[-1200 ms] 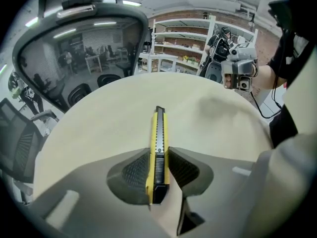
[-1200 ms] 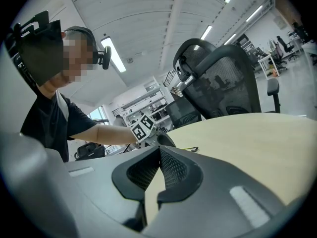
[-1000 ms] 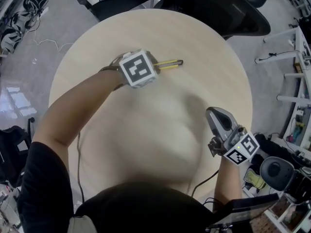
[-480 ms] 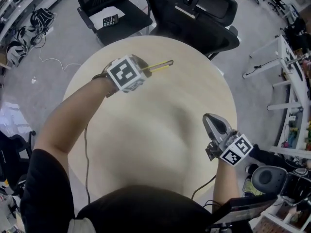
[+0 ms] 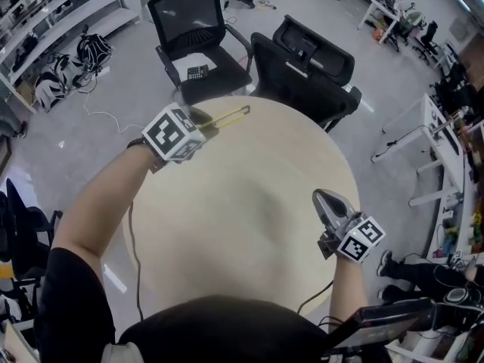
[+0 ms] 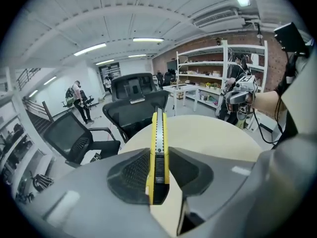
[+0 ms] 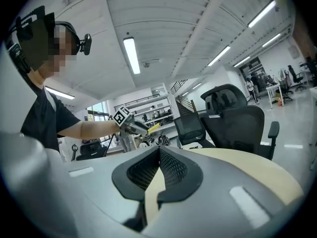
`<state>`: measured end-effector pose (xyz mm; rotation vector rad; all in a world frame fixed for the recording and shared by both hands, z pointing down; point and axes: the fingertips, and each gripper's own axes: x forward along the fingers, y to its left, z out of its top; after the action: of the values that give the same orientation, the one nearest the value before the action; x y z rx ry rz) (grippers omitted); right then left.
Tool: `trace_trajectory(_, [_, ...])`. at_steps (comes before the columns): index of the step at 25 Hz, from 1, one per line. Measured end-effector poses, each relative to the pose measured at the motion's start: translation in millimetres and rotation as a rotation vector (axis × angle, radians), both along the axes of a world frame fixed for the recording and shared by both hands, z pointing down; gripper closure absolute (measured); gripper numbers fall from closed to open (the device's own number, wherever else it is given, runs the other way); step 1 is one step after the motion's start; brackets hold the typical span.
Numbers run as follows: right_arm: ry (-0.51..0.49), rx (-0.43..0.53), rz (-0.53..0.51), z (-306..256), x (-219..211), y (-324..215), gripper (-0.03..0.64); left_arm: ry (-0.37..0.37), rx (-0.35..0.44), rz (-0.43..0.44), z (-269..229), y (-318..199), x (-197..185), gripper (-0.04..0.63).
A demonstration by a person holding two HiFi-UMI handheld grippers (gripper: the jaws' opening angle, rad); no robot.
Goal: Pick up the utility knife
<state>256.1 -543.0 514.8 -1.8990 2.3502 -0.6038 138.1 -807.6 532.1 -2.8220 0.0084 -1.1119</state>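
My left gripper point(image 5: 203, 122) is shut on the yellow utility knife point(image 5: 227, 116), lifted above the far left part of the round table point(image 5: 249, 203). In the left gripper view the knife point(image 6: 158, 148) stands edge-on between the two pads, its front end sticking out past the tips of my left gripper point(image 6: 157, 168). My right gripper point(image 5: 324, 200) hangs over the table's right edge with its jaws together and nothing in them; the right gripper view shows the right gripper point(image 7: 159, 158) with its pads meeting, and the left gripper point(image 7: 132, 126) with the knife point(image 7: 153, 128) far off.
Two black office chairs point(image 5: 198, 29) point(image 5: 306, 66) stand just beyond the table; one seat carries a calculator point(image 5: 198, 72). Desks and shelving point(image 5: 446, 134) line the right side. A cable point(image 5: 136, 263) hangs from the left arm over the table's near edge.
The left gripper has risen off the table with the knife in it and drawn to the left. The right gripper has risen too. The head view now takes in the chairs and floor.
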Motion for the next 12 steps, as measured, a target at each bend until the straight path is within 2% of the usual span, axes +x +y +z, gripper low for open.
trace_trajectory(7, [0.042, 0.024, 0.005, -49, -71, 20, 0.601, 0.123, 0.010, -0.064, -78, 31, -125, 0.480])
trace_trajectory(12, [0.048, 0.027, 0.012, -75, -134, 69, 0.601, 0.206, 0.004, -0.109, -116, 93, -220, 0.480])
